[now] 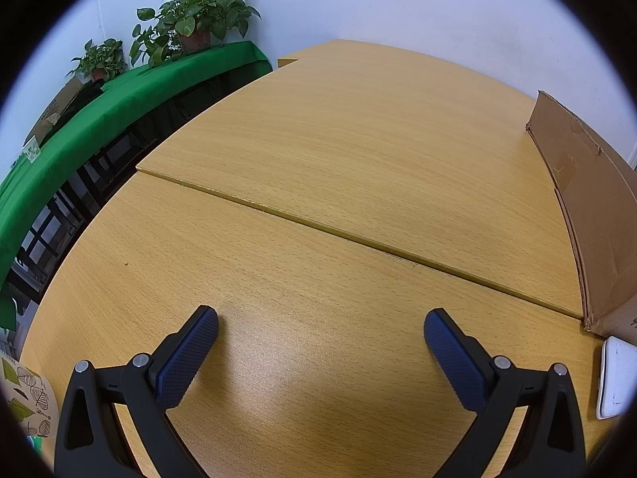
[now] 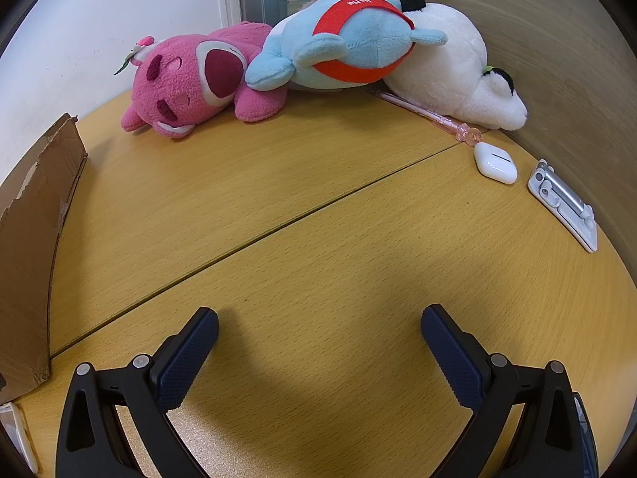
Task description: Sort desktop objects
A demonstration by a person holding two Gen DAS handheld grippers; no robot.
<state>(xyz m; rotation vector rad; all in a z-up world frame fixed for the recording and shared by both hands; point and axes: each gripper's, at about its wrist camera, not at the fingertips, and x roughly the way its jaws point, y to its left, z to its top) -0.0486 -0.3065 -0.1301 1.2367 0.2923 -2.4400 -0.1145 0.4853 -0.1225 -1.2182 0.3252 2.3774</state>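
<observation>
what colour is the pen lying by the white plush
Translucent pink pen, beside the white plush; clearest in the right wrist view.

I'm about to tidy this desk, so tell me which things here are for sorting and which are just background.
For sorting: pink plush, blue plush, white plush, pink pen, earbud case, folding stand, cardboard box.

Background: potted plants, green cloth, wall.
</observation>
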